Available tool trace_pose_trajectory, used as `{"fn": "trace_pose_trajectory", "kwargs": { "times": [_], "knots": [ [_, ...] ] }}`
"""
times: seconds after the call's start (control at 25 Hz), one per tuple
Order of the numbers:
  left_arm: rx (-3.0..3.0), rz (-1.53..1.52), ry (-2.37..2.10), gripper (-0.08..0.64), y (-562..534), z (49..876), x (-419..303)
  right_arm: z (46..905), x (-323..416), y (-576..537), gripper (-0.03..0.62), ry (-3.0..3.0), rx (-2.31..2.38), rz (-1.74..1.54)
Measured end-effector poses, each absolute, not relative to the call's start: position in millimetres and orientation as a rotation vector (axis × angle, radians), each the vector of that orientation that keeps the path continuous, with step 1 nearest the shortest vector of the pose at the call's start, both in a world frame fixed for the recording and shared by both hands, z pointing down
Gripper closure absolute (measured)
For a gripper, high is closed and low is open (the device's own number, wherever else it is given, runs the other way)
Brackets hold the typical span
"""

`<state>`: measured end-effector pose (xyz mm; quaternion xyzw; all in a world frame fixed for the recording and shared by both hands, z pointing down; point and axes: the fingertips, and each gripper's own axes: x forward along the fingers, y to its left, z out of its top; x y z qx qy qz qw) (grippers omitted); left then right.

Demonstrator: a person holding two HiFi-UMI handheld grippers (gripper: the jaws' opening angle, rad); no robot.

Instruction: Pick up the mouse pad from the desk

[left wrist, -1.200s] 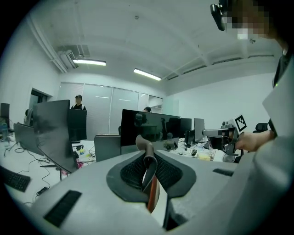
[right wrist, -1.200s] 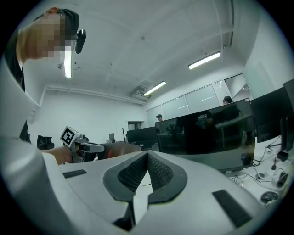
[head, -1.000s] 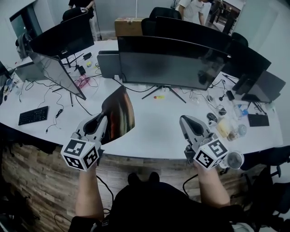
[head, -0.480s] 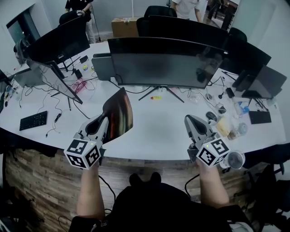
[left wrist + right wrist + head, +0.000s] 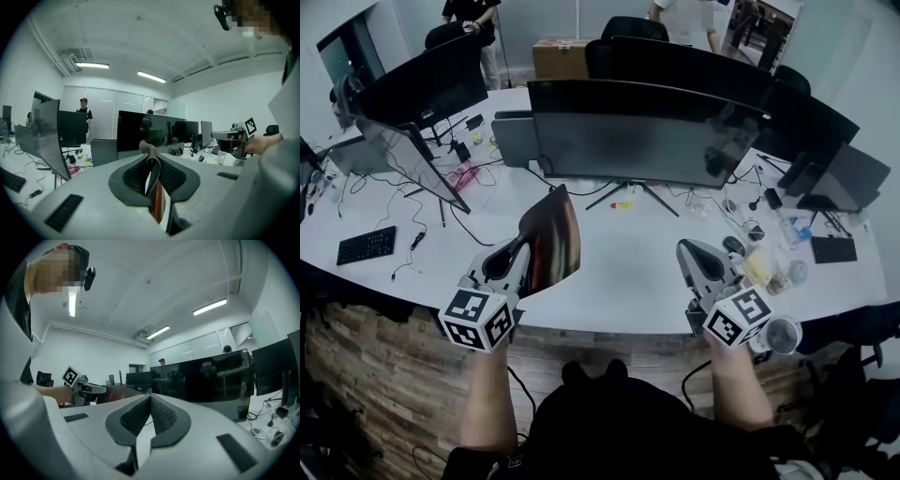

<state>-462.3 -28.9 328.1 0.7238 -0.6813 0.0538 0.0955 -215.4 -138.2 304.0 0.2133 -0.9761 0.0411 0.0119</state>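
The mouse pad (image 5: 551, 239) is a dark, glossy, floppy sheet with a reddish sheen. It hangs in the air above the white desk (image 5: 619, 281), curling upward. My left gripper (image 5: 523, 247) is shut on its near edge. In the left gripper view the pad's thin edge (image 5: 153, 176) stands upright between the pads of the left gripper (image 5: 151, 161). My right gripper (image 5: 686, 249) hovers over the desk's front right, shut, with nothing in it. In the right gripper view the right gripper (image 5: 150, 399) has its jaws together, and the pad (image 5: 123, 391) shows at the far left.
A wide curved monitor (image 5: 647, 131) stands just behind both grippers, and another monitor (image 5: 417, 141) at the left. A black keyboard (image 5: 367, 244) and cables lie far left. A mouse (image 5: 733, 246), small items and a cup (image 5: 783, 333) sit at the right. People stand at the back.
Both grippers have drifted only slightly over the desk's front edge. The mouse pad stays clamped in the left gripper, at the same tilt.
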Motion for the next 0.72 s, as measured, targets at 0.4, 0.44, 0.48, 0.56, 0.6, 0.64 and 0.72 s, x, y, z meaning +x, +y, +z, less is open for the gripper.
{"fn": "trace_pose_trajectory", "kwargs": {
  "times": [0.4,0.44,0.48,0.56,0.6,0.64,0.72],
  "knots": [
    [2.151,0.184,-2.014,0.513,-28,325,-462,308,-211,-135,0.589,-3.031,0.665,0.111],
    [2.154,0.188,-2.016,0.514,-28,323,-462,310,-209,-135,0.589,-3.030,0.669,0.119],
    [2.156,0.189,-2.020,0.514,-28,321,-462,312,-208,-136,0.589,-3.028,0.670,0.129],
    [2.152,0.191,-2.029,0.514,-26,318,-463,316,-207,-136,0.589,-3.027,0.665,0.149],
    [2.148,0.192,-2.033,0.514,-25,318,-463,317,-209,-136,0.589,-3.028,0.658,0.153],
    [2.142,0.194,-2.036,0.514,-24,319,-465,317,-210,-135,0.589,-3.030,0.649,0.152],
    [2.130,0.198,-2.044,0.514,-21,320,-468,318,-215,-133,0.589,-3.035,0.630,0.152]
  ]
}}
